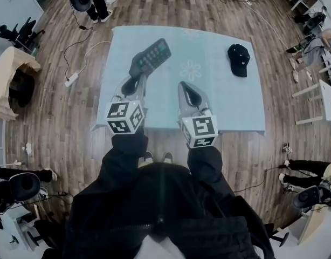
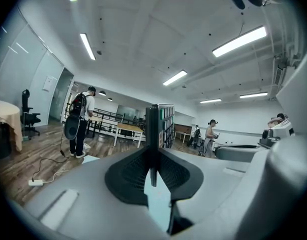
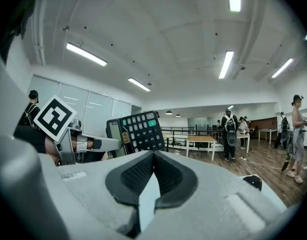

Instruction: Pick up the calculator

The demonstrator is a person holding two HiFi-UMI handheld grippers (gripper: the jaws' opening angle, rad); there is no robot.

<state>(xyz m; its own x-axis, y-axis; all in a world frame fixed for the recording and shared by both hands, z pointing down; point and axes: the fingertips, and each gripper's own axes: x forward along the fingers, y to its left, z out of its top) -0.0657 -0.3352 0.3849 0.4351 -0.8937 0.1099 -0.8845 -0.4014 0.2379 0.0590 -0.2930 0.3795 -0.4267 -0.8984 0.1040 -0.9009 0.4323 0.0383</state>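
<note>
Closest in, two black sleeves (image 1: 206, 163) reach out over the desk's (image 1: 230, 104) near edge, each ending in a marker cube. And there's the grip! The left claw (image 1: 138, 68) is pinching the calculator (image 1: 153, 55) by its near end, and the calculator hangs in the air, clear of the desk top, over the desk's left half, keys facing up. Down the left gripper view you get it edge-on, a thin dark slab standing between the ribbed pads (image 2: 133, 171), clamped tight. The right claw (image 1: 183, 85) sits over the middle of the desk near its front edge. Its jaws are pressed together with nothing in them, tips meeting in a neat seam in the right gripper view, where the calculator shows off to the left, green key and all.

Further out, a black cap (image 1: 238, 59) lies on the desk's far right part, well apart from both claws. On the wood floor left of the desk, a white power strip (image 1: 71, 80) trails its cable. Beyond the desk's far left corner stands a person with a backpack (image 2: 81, 124).
</note>
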